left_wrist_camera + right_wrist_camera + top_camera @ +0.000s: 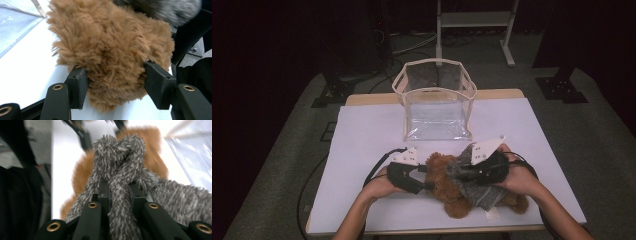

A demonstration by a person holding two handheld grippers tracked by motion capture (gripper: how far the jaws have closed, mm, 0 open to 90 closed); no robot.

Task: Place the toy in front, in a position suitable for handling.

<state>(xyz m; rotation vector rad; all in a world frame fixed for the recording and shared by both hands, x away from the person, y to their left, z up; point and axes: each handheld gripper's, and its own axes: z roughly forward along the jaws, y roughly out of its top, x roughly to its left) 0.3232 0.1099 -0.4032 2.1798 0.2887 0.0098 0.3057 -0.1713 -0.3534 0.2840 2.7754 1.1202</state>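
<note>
A brown plush bear (443, 172) lies on the white table (362, 135), partly wrapped in a fuzzy grey knit garment (483, 196). My left gripper (428, 185) comes in from the left. In the left gripper view the gripper (116, 82) has a jaw pressed into the fur on each side of the bear (112, 45). My right gripper (460, 175) lies over the bear's body. In the right gripper view the gripper (119, 188) is shut on a bunched fold of the grey garment (120, 155), with the bear (152, 152) blurred behind it.
A clear plastic bag (437, 107) with cream trim stands open-topped at the table's far middle. Cables trail off the left edge. A white metal frame (474, 20) stands on the floor beyond the table. Bare tabletop lies to the left and right.
</note>
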